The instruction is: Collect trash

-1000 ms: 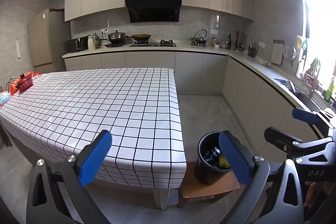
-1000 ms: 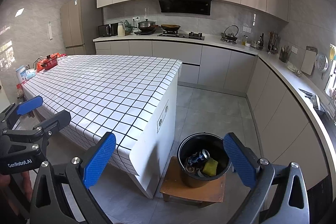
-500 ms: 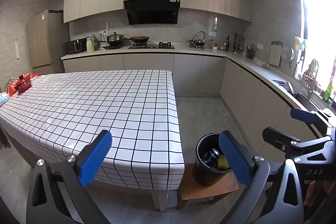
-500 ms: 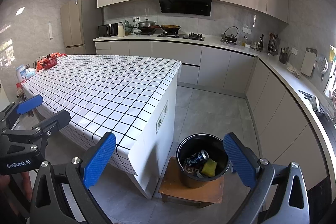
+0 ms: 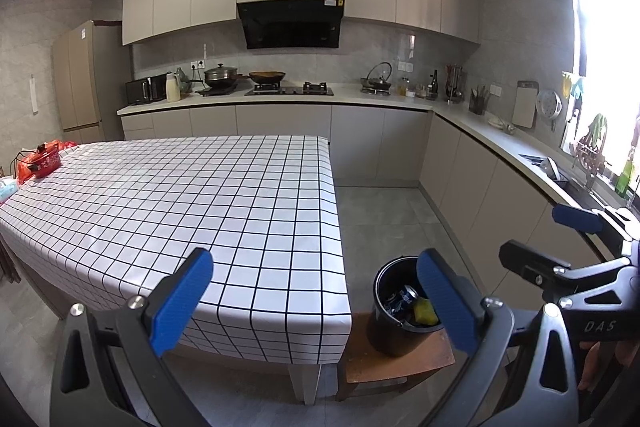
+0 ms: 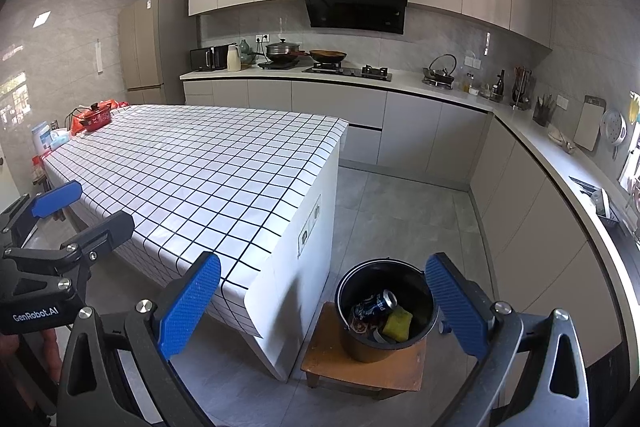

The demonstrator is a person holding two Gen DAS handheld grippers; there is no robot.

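Observation:
A black bucket [image 6: 386,311] [image 5: 390,315] stands on a low wooden stool [image 6: 364,365] [image 5: 396,361] beside the table's near corner. Inside it lie a blue drink can [image 6: 374,305] [image 5: 402,299], a yellow sponge [image 6: 397,323] [image 5: 424,311] and other scraps. My left gripper [image 5: 316,303] is open and holds nothing, hovering above the table's near edge. My right gripper [image 6: 324,307] is open too, also with nothing in it, just in front of the bucket. Each gripper shows at the edge of the other's view.
The table [image 5: 200,195] wears a white checked cloth. A red pot [image 6: 96,117] and tissue packs [image 6: 44,137] sit at its far left end. Kitchen counters [image 5: 480,131] run along the back and right walls. Grey floor [image 6: 400,207] lies between table and cabinets.
Both views have shifted slightly, as if I drew back a little; the bucket and table sit marginally lower in the left view. Both grippers stay open.

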